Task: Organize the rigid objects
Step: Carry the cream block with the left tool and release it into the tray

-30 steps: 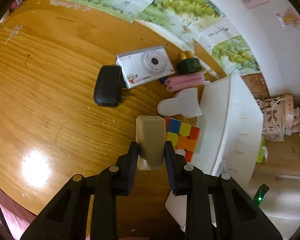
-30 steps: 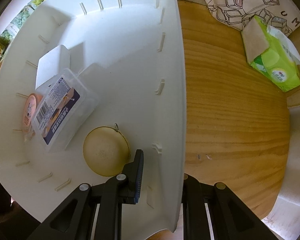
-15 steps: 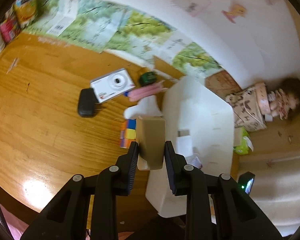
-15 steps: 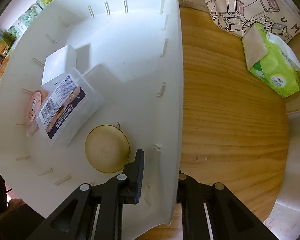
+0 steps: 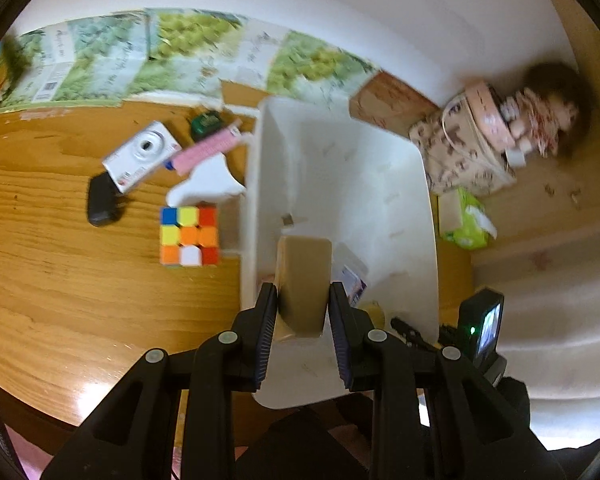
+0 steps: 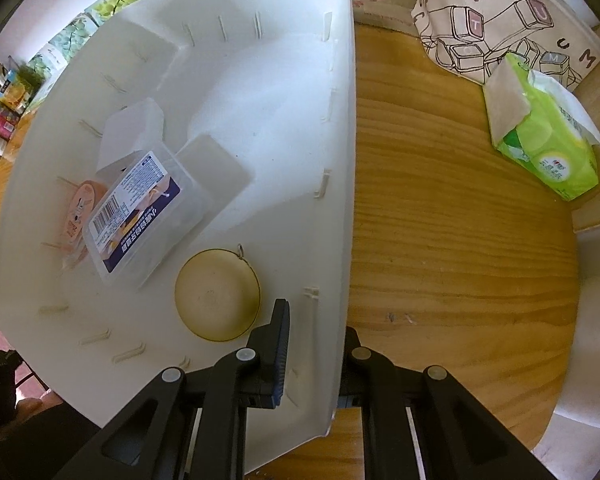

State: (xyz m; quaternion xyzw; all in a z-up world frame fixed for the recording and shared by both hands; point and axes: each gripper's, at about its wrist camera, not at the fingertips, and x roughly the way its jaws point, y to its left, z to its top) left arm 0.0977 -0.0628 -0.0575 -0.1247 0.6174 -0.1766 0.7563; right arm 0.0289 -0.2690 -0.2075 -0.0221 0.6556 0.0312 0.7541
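Observation:
My left gripper (image 5: 303, 312) is shut on a beige block (image 5: 303, 280) and holds it above the near end of the white bin (image 5: 380, 168). My right gripper (image 6: 316, 344) is shut on the bin's right wall (image 6: 340, 160), one finger inside and one outside. Inside the bin lie a clear labelled case (image 6: 140, 216), a round yellow tin (image 6: 216, 294), a pink item (image 6: 76, 216) and white blocks (image 6: 132, 136). On the table left of the bin are a puzzle cube (image 5: 189, 235), a white camera (image 5: 142, 156), a black charger (image 5: 100, 200), pink tubes (image 5: 206, 150) and a green jar (image 5: 207, 123).
A white flat piece (image 5: 208, 184) lies beside the cube. A green tissue pack (image 6: 548, 140) and a printed bag (image 6: 500, 20) stand right of the bin. Papers with green prints (image 5: 140, 56) line the wall. A doll (image 5: 548, 112) sits at the far right.
My left gripper has lifted the beige block off the table and carried it right, over the bin. A new pale shape shows inside the bin in the right wrist view. My right gripper keeps its hold.

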